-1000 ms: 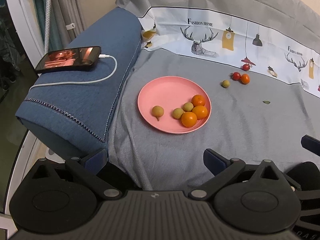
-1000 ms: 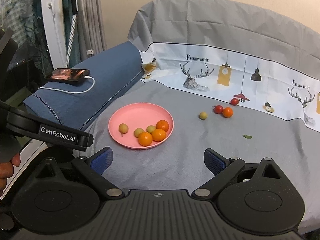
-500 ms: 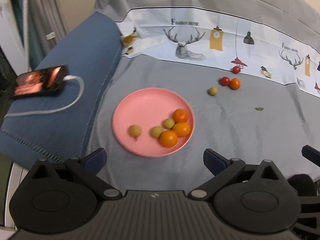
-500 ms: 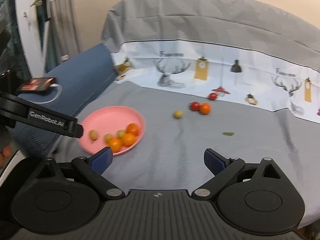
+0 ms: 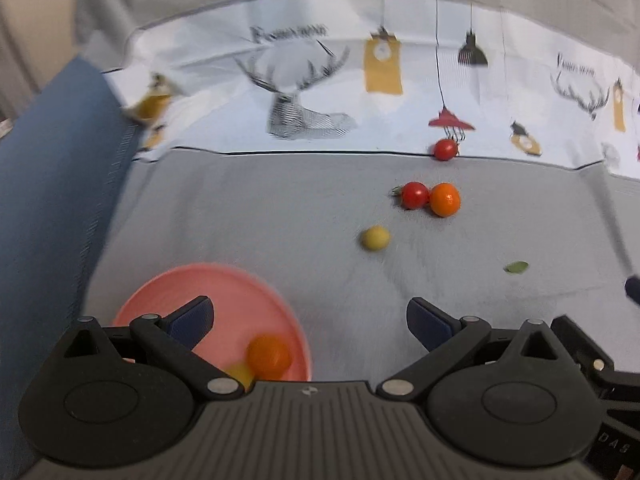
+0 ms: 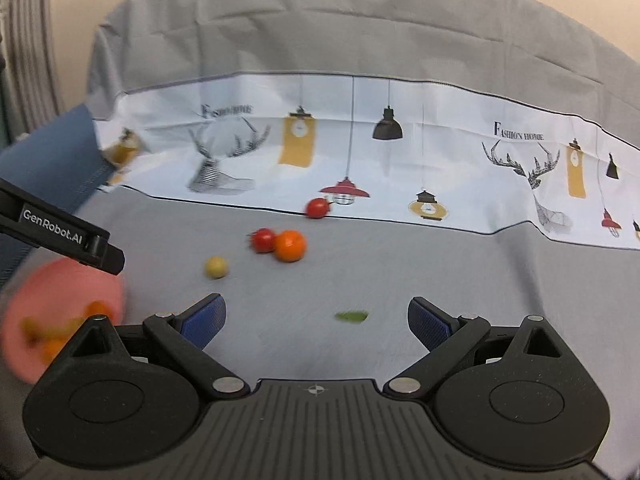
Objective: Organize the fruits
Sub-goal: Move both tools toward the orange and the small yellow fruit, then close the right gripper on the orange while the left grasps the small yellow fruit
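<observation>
A pink plate [image 5: 240,300] lies on the grey cloth at the lower left and holds an orange [image 5: 269,354] and a yellowish fruit [image 5: 240,374]; the rest of it is hidden behind my left gripper [image 5: 308,316], which is open and empty above its right rim. Farther out lie a yellow fruit [image 5: 375,238], a red tomato [image 5: 414,195] touching an orange [image 5: 445,199], and another tomato [image 5: 445,149] at the cloth's printed band. My right gripper [image 6: 316,316] is open and empty, with the same loose fruits [image 6: 216,267] ahead and the plate [image 6: 60,288] at far left.
A blue cushion [image 5: 52,184] borders the cloth on the left. A small green leaf [image 5: 516,267] lies on the cloth to the right. The printed white band [image 5: 400,80] rises behind the fruits. The left gripper's body [image 6: 60,232] crosses the right wrist view.
Both grippers have swung right and forward toward the loose fruits. The plate has slid to the lower left of both views, and the phone on the cushion has left view. Both stay open.
</observation>
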Demonstrator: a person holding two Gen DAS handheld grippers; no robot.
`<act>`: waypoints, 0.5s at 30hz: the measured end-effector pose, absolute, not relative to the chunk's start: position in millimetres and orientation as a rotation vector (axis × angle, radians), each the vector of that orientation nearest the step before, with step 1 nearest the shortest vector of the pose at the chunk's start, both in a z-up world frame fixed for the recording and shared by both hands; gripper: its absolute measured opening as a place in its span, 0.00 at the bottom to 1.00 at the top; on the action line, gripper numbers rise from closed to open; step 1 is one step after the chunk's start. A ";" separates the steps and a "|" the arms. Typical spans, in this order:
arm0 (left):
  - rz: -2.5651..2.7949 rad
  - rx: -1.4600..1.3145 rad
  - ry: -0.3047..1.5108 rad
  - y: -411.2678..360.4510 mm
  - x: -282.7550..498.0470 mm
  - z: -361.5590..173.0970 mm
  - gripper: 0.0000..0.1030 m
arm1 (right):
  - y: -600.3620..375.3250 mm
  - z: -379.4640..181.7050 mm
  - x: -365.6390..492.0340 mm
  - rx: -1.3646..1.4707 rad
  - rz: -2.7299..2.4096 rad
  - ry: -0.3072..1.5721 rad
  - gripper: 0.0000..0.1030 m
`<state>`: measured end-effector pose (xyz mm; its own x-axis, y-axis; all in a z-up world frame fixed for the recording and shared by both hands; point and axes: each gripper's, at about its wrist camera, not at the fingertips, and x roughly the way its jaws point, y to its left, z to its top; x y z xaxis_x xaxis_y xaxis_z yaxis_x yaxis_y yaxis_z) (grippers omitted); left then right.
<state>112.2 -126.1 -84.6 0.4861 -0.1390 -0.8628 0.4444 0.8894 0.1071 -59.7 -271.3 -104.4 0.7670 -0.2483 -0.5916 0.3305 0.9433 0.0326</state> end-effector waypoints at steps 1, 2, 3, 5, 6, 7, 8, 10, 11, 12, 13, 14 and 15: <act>-0.373 0.350 1.018 -134.0 122.5 -94.4 1.00 | -277.6 -110.9 -49.8 0.130 -0.316 0.622 0.95; -0.386 0.363 1.032 -142.2 133.3 -105.1 1.00 | -284.4 -119.1 -37.5 0.118 -0.315 0.623 0.95; -0.410 0.380 1.048 -150.1 144.1 -116.7 1.00 | -290.1 -127.9 -24.8 0.102 -0.313 0.628 0.95; -0.436 0.416 1.076 -162.0 160.7 -134.9 1.00 | -298.7 -143.2 -1.7 0.072 -0.310 0.642 0.95; -0.454 0.427 1.083 -166.6 168.0 -143.0 1.00 | -303.7 -153.0 11.8 0.055 -0.304 0.647 0.95; -0.471 0.440 1.090 -170.8 174.4 -150.9 1.00 | -307.1 -160.4 21.9 0.047 -0.298 0.652 0.95; -0.480 0.453 1.093 -174.6 180.3 -158.4 1.00 | -310.8 -168.4 32.3 0.045 -0.285 0.659 0.95; -0.496 0.466 1.099 -179.5 190.3 -170.9 1.00 | -315.9 -185.1 53.3 0.037 -0.257 0.681 0.95; -0.506 0.475 1.109 -182.5 195.9 -177.7 1.00 | -317.6 -192.0 62.0 0.031 -0.241 0.694 0.95; -0.514 0.479 1.116 -184.2 200.4 -183.3 1.00 | -319.2 -199.6 71.0 0.025 -0.230 0.706 0.95; -0.516 0.483 1.116 -184.8 203.9 -186.6 0.99 | -319.4 -204.1 77.4 0.021 -0.226 0.713 0.95; -0.520 0.485 1.113 -185.5 207.1 -189.5 0.97 | -319.5 -208.1 83.0 0.016 -0.219 0.717 0.95; -0.530 0.480 1.111 -185.7 210.5 -191.5 0.95 | -319.8 -211.4 88.0 0.012 -0.210 0.716 0.95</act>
<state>210.5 -185.7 -191.5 0.3464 -0.1588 -0.9245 0.6192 0.7790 0.0982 88.0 -319.8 -211.4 0.7346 -0.1871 -0.6522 0.1953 0.9789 -0.0608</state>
